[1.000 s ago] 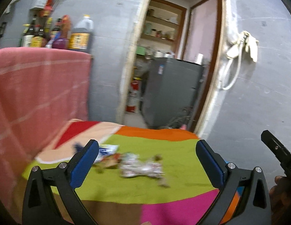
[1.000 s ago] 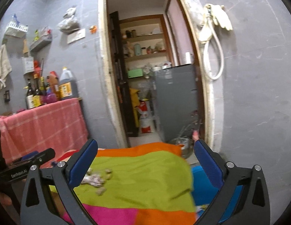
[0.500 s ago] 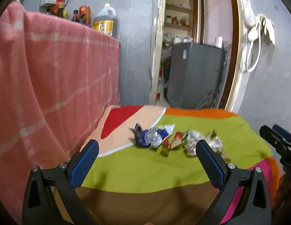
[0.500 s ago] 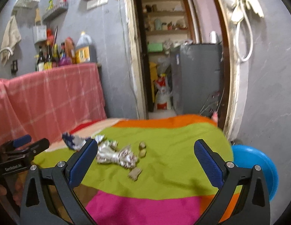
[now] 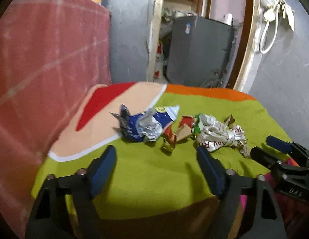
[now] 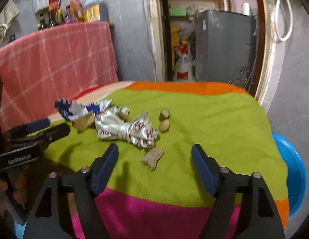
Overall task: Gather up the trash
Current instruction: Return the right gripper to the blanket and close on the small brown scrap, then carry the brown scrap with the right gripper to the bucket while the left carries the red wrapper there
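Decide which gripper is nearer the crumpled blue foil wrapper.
Left. The left gripper faces the crumpled blue foil wrapper just beyond its open fingers; the right gripper sits farther, past the silver wrapper.

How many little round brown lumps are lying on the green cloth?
2: one lump just right of the silver wrapper, the other lump right below it. More could hide under the wrappers.

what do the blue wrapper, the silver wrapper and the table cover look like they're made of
Blue wrapper: thin foil-lined plastic film by the look; shiny silver inside, sharp crumples.
Silver wrapper: likely metallised film; glossy highlights, twisted, red print.
Table cover: soft matte fabric, possibly fleece; no glare, gentle wrinkles, draped edges.
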{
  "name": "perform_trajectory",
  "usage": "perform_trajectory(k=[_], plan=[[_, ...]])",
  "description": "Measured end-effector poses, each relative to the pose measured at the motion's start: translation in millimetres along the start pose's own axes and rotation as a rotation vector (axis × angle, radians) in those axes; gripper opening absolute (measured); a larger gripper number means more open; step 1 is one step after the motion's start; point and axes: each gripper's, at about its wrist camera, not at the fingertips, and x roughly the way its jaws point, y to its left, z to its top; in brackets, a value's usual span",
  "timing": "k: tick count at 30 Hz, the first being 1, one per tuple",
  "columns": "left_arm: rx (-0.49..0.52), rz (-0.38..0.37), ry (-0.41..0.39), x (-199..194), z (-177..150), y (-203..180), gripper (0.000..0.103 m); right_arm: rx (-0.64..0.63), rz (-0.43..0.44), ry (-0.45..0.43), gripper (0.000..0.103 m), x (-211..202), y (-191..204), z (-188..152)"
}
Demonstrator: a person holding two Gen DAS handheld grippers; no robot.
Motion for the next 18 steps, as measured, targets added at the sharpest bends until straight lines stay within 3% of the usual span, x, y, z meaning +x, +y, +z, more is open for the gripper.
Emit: perform_trajectory(k=[7,14,16,18], plan=[[-0.008,-0.054,0.057,17.7,7.0,-2.4,0.043,0.004,0.019,0.108,0.043,20.5,-3.9,-1.6],[-0.006,-0.076,0.091,27.2,12.6,-6.6,0.02,-0.011,0.012,0.137,0.033,26.9,-4.1,-0.1],[0.002,-0.071,0.098,28.2,12.3,-8.1,0.011,-0.007,0.014,0.135,0.022,26.6,-4.3,-0.1],[0.004,-0.078,0.093,25.7,10.7,-9.8,0.009,-0.002,0.02,0.131,0.02,25.2,-5.6,-0.4]])
